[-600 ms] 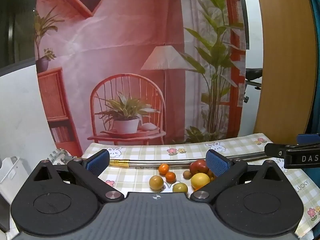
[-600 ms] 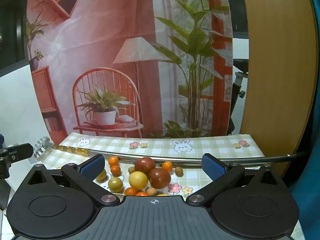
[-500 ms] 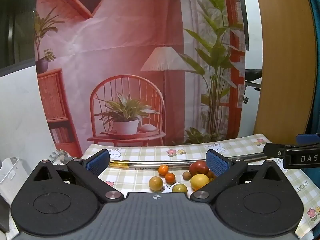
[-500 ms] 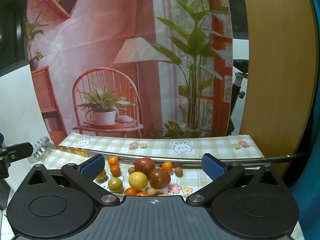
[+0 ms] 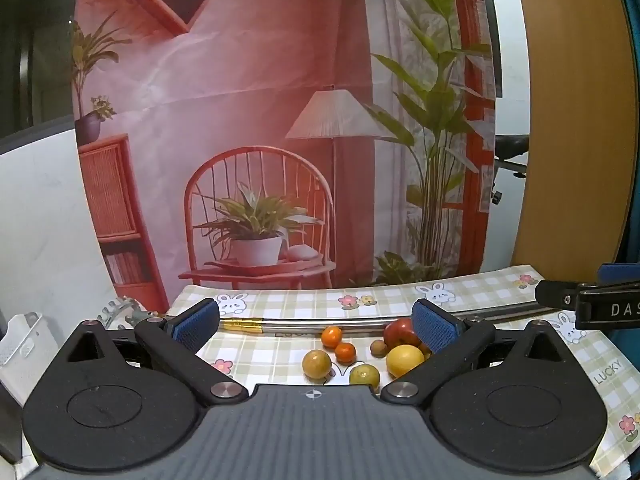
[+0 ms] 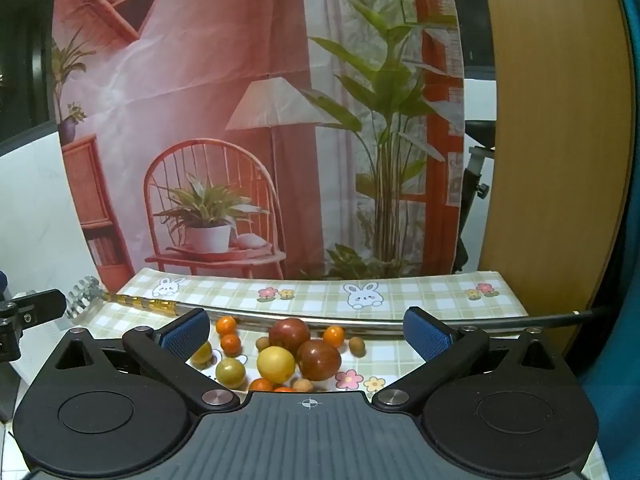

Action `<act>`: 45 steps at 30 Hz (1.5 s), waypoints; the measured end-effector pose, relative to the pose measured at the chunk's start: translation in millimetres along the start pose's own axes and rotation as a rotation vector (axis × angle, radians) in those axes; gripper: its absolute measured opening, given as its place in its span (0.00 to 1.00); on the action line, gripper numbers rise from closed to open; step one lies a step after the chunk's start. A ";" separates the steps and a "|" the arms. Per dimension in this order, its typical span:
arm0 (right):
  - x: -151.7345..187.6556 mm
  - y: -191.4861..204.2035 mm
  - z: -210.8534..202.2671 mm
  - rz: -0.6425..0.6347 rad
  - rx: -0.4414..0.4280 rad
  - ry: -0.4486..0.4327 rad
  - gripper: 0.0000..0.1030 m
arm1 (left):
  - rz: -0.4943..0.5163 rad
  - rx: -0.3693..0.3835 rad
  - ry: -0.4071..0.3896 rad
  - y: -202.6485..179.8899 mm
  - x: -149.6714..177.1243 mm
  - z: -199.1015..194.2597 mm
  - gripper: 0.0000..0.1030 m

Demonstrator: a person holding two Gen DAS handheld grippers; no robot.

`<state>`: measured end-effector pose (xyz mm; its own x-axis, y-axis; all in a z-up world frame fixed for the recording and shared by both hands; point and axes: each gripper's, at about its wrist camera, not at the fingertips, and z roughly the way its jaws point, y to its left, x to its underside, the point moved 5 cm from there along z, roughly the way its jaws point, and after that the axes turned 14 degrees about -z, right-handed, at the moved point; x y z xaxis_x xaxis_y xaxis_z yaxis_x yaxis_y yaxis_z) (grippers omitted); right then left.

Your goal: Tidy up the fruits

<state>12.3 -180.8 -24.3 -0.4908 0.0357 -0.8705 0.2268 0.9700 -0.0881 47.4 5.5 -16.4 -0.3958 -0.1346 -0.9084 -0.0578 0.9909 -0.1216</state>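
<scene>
Left claw [image 5: 316, 326] spread wide, nothing between the blue pads. Right claw [image 6: 306, 330] likewise wide and empty.

Ahead of the right claw, on the checked bunny-print cloth [image 6: 420, 300] over the bench, left to right: two yellow-green round fruits [image 6: 230, 372], two small orange fruits [image 6: 226, 326] beyond them, one yellow round fruit [image 6: 276, 364], two dark red round fruits [image 6: 320, 360], one more small orange fruit [image 6: 333, 336]. Three small brown nut-like fruits [image 6: 357, 346] scattered among them, and two further orange ones half hidden at the claw's base.

Beyond the pile, one long silver rod with a gold grip [image 6: 320, 322] crossing the cloth. Bare cloth right of the pile; cloth edge farther right.
</scene>
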 end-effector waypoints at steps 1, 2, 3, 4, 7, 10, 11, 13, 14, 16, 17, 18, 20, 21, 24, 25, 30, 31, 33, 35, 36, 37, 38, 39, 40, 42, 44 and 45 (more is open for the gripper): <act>0.8 0.8 0.0 0.001 0.002 0.001 1.00 | 0.000 0.000 0.001 -0.6 0.6 -0.2 1.00; 0.5 0.4 0.3 0.000 0.001 0.000 1.00 | 0.000 0.001 0.002 -0.8 0.6 -0.6 1.00; 0.6 0.5 0.8 0.000 0.000 0.000 1.00 | -0.001 0.001 0.000 -2.1 1.8 -0.8 1.00; 0.4 -0.1 -1.9 -0.001 0.000 -0.002 1.00 | -0.002 0.003 -0.001 -2.1 1.8 -1.2 1.00; 1.3 -0.1 -3.4 0.000 0.002 -0.005 1.00 | -0.002 0.002 -0.006 -2.2 1.9 -1.9 1.00; 0.8 -0.4 -3.2 -0.001 0.005 -0.005 1.00 | -0.002 0.003 -0.005 -2.0 1.9 -1.2 1.00; 1.2 -0.3 -3.2 -0.001 0.005 -0.006 1.00 | -0.001 0.002 -0.005 -2.2 2.1 -1.2 1.00; 1.0 -1.3 -3.6 0.000 0.004 -0.007 1.00 | -0.002 0.001 -0.006 -2.4 2.1 -1.3 1.00; 1.0 -0.7 -4.0 -0.001 0.004 -0.008 1.00 | -0.002 0.001 -0.005 -2.4 1.9 -1.2 1.00; 0.3 -0.5 -4.1 -0.003 0.005 -0.008 1.00 | -0.003 0.001 -0.006 -2.3 1.7 -1.3 1.00; 0.2 -0.6 -4.0 -0.003 0.005 -0.007 1.00 | -0.004 0.000 -0.006 -2.4 1.8 -1.4 1.00; 0.6 -0.6 -4.0 -0.002 0.004 -0.007 1.00 | -0.005 -0.001 -0.009 -2.4 2.4 -2.0 1.00; 0.6 -0.6 -3.6 -0.003 0.005 -0.009 1.00 | -0.006 -0.002 -0.012 -2.4 2.4 -2.9 1.00; 0.6 -0.3 -4.2 -0.003 0.006 -0.010 1.00 | -0.008 -0.001 -0.014 -2.3 2.4 -3.3 1.00; 0.7 0.0 -4.7 -0.003 0.006 -0.012 1.00 | -0.010 -0.001 -0.018 -3.0 2.8 -4.2 1.00; 0.6 0.1 -4.6 -0.004 0.006 -0.011 1.00 | -0.010 -0.001 -0.019 -3.1 2.6 -4.3 1.00; 0.6 -0.4 -4.7 -0.004 0.006 -0.012 1.00 | -0.014 0.003 -0.020 -3.5 2.6 -5.0 1.00; 0.4 -0.6 -4.9 -0.005 0.007 -0.013 1.00 | -0.015 0.004 -0.021 -3.5 2.5 -5.2 1.00; 0.1 0.0 -5.6 -0.004 0.007 -0.014 1.00 | -0.016 0.004 -0.023 -2.5 2.1 -5.2 1.00; 0.2 0.1 -6.1 -0.003 0.008 -0.014 1.00 | -0.018 0.005 -0.023 -2.2 2.0 -5.1 1.00; 0.3 0.0 -6.1 -0.003 0.008 -0.013 1.00 | -0.019 0.006 -0.024 -2.3 2.1 -5.3 1.00; 0.4 -0.1 -6.1 -0.003 0.008 -0.014 1.00 | -0.019 0.007 -0.025 -2.5 1.9 -5.4 1.00; 0.4 -0.1 -6.1 -0.002 0.008 -0.014 1.00 | -0.019 0.006 -0.028 -2.6 1.9 -5.8 1.00; 0.3 -0.4 -6.6 -0.001 0.009 -0.015 1.00 | -0.020 0.006 -0.032 -2.7 1.8 -6.3 1.00; 0.1 -0.5 -7.1 0.000 0.010 -0.016 1.00 | -0.021 0.006 -0.037 -2.5 1.6 -6.9 1.00; -0.1 -1.3 -7.6 0.004 0.013 -0.020 1.00 | -0.024 0.007 -0.047 -2.0 1.2 -8.5 1.00; -0.6 -1.7 -8.5 0.006 0.017 -0.027 1.00 | -0.029 0.011 -0.058 -1.6 0.3 -10.2 1.00; -0.8 -2.4 -9.4 0.008 0.018 -0.032 1.00 | -0.032 0.015 -0.064 -1.5 0.0 -11.4 1.00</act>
<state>4.2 -181.0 -18.9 -0.4616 0.0351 -0.8864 0.2457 0.9652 -0.0898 37.0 3.9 -11.7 -0.3350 -0.1658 -0.9275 -0.0555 0.9862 -0.1562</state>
